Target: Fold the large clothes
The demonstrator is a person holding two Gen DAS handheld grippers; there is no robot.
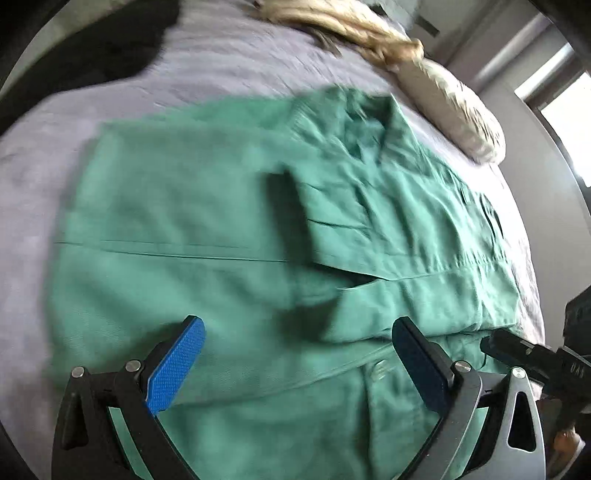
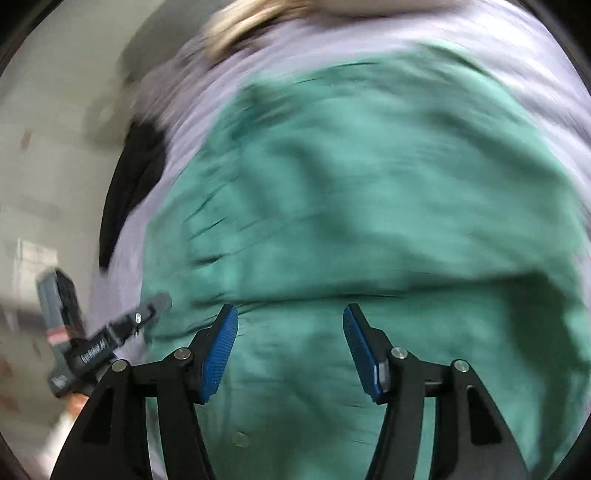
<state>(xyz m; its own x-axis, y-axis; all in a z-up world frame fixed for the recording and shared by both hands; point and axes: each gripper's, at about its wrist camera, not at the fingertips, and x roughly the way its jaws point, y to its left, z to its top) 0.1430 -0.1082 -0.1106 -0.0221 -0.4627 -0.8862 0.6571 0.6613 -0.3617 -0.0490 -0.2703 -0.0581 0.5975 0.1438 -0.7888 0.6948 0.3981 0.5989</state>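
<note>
No containers in either view; everything lies loose on the bed.

Green shirt (image 1: 236,229) is spread flat across the lavender bedsheet (image 1: 229,70) and fills most of both views. Woven fabric, matte, lightly creased. Collar (image 1: 388,122) sits at the far right in the left wrist view. A straight seam runs left to right across the middle. One panel is folded over on top, with a dark shadow along its edge. A small round pale button (image 1: 377,371) sits on the near placket, just left of the right finger.

Left gripper (image 1: 297,334): jaws wide apart, nothing between them, above the shirt's near edge. Blue pads (image 1: 173,369) have a fine dimpled texture and a flat oblong shape, on black linkage arms.

Right gripper (image 2: 290,325): jaws also spread, holding nothing, over the shirt's near part. Its pads (image 2: 219,356) are ribbed blue. This view is heavily motion-blurred, so fabric detail is soft. Another round button (image 2: 241,440) shows near the bottom between the arms.

Each gripper shows in the other's view: the right one at the near right edge (image 1: 524,354), the left one at the near left (image 2: 110,339).

Black garment (image 1: 103,44) lies at the far left on the sheet. A cream, fuzzy bundle (image 1: 369,33) lies along the far edge, and a pale elongated pillow (image 1: 454,110) is just right of it.
</note>
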